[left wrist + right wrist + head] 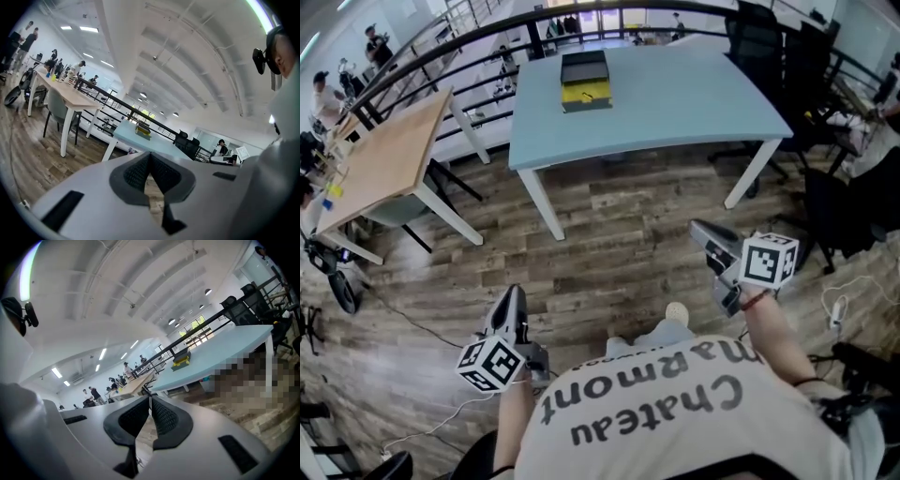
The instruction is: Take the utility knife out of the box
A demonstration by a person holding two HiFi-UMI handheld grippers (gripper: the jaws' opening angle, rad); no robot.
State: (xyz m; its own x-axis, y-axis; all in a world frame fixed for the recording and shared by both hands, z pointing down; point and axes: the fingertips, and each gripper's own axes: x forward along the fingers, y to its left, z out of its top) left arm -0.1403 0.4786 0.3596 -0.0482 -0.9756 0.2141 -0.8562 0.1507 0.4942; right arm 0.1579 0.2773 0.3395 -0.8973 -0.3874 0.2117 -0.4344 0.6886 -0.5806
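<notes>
A dark box (585, 79) with a yellow inside stands open on the far part of the light blue table (675, 103). The same box shows small and far off in the left gripper view (143, 130) and in the right gripper view (181, 359). The utility knife itself I cannot make out at this distance. My left gripper (514, 298) is held low over the wooden floor, well short of the table, its jaws shut with nothing between them. My right gripper (701, 231) hangs over the floor at the right, also shut and empty.
A wooden table (384, 159) stands to the left of the blue one. Black office chairs (759, 37) crowd the far right. A dark railing (487, 37) runs behind the tables. Cables (839, 305) lie on the floor. People (323, 89) stand at the far left.
</notes>
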